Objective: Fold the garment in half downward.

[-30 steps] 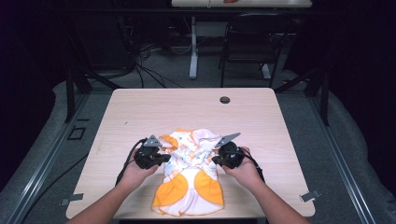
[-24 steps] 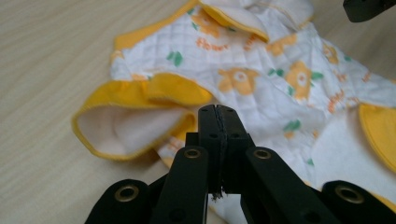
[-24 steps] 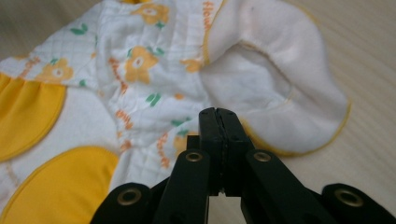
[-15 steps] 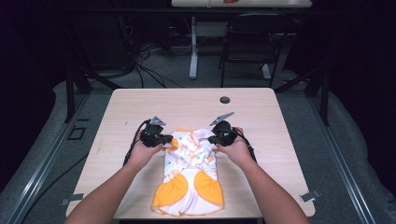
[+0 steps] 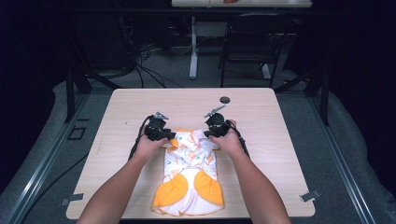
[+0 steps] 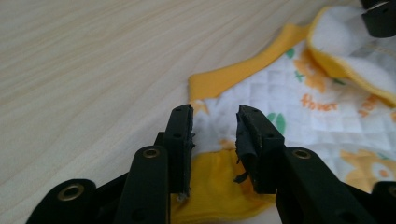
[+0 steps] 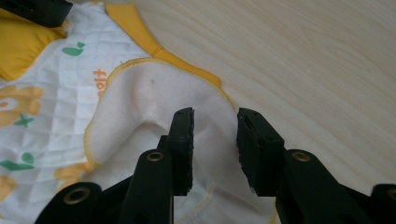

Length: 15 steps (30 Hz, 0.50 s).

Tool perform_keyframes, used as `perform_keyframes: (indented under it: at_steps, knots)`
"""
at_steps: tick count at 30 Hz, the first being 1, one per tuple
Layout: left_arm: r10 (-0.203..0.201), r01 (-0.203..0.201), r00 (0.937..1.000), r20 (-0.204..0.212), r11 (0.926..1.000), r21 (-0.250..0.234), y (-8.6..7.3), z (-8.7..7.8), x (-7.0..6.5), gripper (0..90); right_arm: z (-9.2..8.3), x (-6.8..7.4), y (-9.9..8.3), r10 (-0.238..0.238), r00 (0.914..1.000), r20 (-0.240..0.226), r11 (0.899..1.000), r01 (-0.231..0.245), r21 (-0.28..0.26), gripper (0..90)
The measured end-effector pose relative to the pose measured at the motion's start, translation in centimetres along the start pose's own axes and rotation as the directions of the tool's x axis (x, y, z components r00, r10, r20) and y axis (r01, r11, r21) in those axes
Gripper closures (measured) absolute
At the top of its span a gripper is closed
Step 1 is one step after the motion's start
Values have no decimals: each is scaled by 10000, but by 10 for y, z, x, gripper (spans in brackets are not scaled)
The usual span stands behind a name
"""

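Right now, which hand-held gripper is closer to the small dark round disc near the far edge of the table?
Right. The right hand-held gripper sits just below the small dark disc, slightly to its left. The left hand-held gripper is farther off to the left, at the other top corner of the garment.

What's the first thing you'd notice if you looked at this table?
The bright orange and white baby garment jumps out, lying folded near the front middle of the wooden table. At its far end sit the left gripper and the right gripper, one at each corner, jaws just opened with nothing pinched between them.
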<state>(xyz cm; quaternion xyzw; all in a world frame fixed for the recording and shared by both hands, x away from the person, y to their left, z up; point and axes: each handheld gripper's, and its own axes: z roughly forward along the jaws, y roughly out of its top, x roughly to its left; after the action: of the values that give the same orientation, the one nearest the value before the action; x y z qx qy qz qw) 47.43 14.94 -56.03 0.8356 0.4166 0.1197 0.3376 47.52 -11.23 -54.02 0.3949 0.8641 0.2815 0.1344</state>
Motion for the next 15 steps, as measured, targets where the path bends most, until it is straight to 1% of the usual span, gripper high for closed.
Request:
perform_keyframes:
  at_steps: [1, 2, 4, 5, 6, 8, 10, 11, 12, 13, 15]
  knots:
    - [-48, 48, 10000, -20, 10000, 38, 0, 1, 1, 633, 2, 0, -1, 78, 9999, 67, 10000, -78, 2, 645]
    - [-144, 143, 9999, 29, 9999, 17, -1, 2, 3, 619, 3, -1, -1, 37, 9999, 123, 9999, -39, 137, 637]
    - [-180, 180, 9998, 7, 9998, -38, -2, 3, 4, 595, 7, -2, -4, 112, 9999, 40, 9995, -113, 290, 618]
    - [-248, 248, 9997, 60, 9997, -40, -3, 4, 4, 581, 10, -2, -5, 147, 9999, 10, 9993, -147, 329, 616]
    - [-234, 234, 9997, 4, 9997, -62, -4, 5, 3, 570, 11, -3, -5, 85, 10000, 39, 9988, -87, 483, 610]
    - [-172, 173, 9998, -41, 9998, 74, -6, 7, 3, 558, 15, -2, -7, 270, 9996, 39, 9988, -272, 416, 602]
    - [-175, 175, 9998, -108, 9998, 69, -6, 8, 3, 551, 17, -3, -9, 296, 9995, 67, 9983, -299, 492, 589]
    - [-175, 175, 9998, -108, 9998, 69, -6, 8, 3, 548, 18, -4, -9, 216, 9998, 51, 9979, -218, 610, 583]
    - [-148, 149, 9999, -80, 9998, 106, -7, 9, 3, 548, 18, -4, -9, 216, 9998, 51, 9979, -218, 610, 583]
    - [-226, 226, 9997, -44, 9997, 85, -7, 9, 4, 547, 20, -6, -12, 507, 9987, -113, 9975, -501, 490, 573]
    - [-210, 209, 9998, 15, 9997, 110, -7, 9, 5, 547, 19, -7, -12, 467, 9989, -98, 9977, -462, 491, 572]
